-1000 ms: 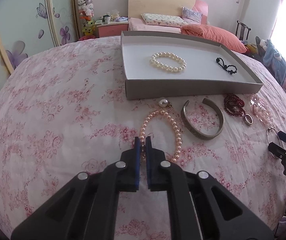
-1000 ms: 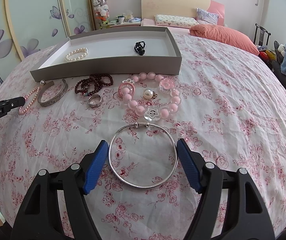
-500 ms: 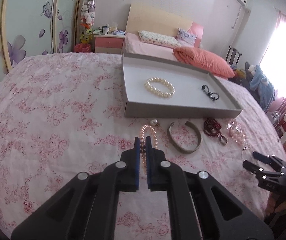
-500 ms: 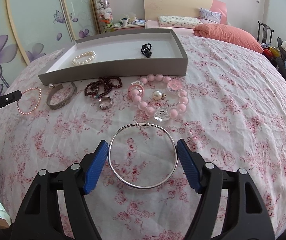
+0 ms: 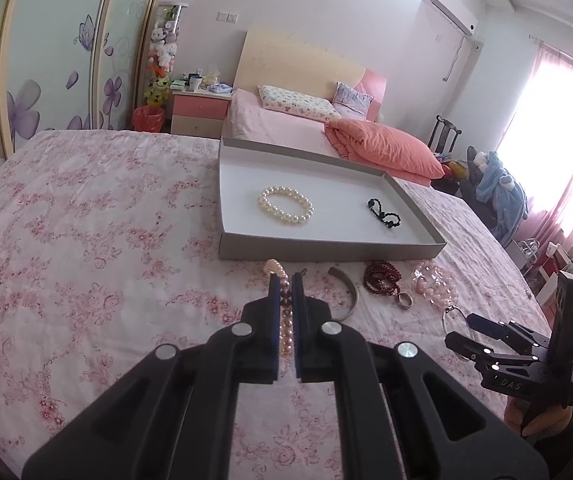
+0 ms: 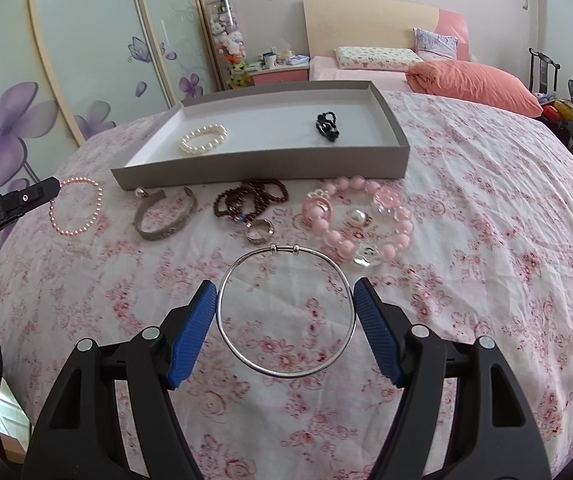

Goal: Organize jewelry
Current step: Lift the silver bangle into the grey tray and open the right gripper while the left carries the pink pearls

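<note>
A: What is held, and where?

B: The left tongs [image 5: 285,280] are clamped on the pink pearl bracelet [image 6: 75,207], which is seen hanging clear of the bedspread [image 6: 486,208] in the right wrist view; the grey tray [image 6: 262,168] lies at about twelve o'clock from it, near but not yet under it.

A: How should the step be done well?

B: The bracelet should be carried over the near wall and lowered onto bare tray floor — ideally at nine o'clock of the white pearl bracelet [image 5: 286,210], so that strands are not tangled; release is best left until the beads are resting.

A: And the right tongs [image 6: 285,296]?

B: They are spread apart around the silver bangle [image 6: 285,312], with nothing gripped.

A: What is counted?

B: In the tray, two pieces — the white pearls and a black bead piece [image 5: 383,213]; on the bedspread, six are made out: the bangle, a grey cuff [image 6: 166,220], dark red beads [image 6: 250,200], a ring [image 6: 259,231], a large pink bead bracelet [image 6: 360,218], and a pearl ring [image 6: 359,217] inside it.
</note>
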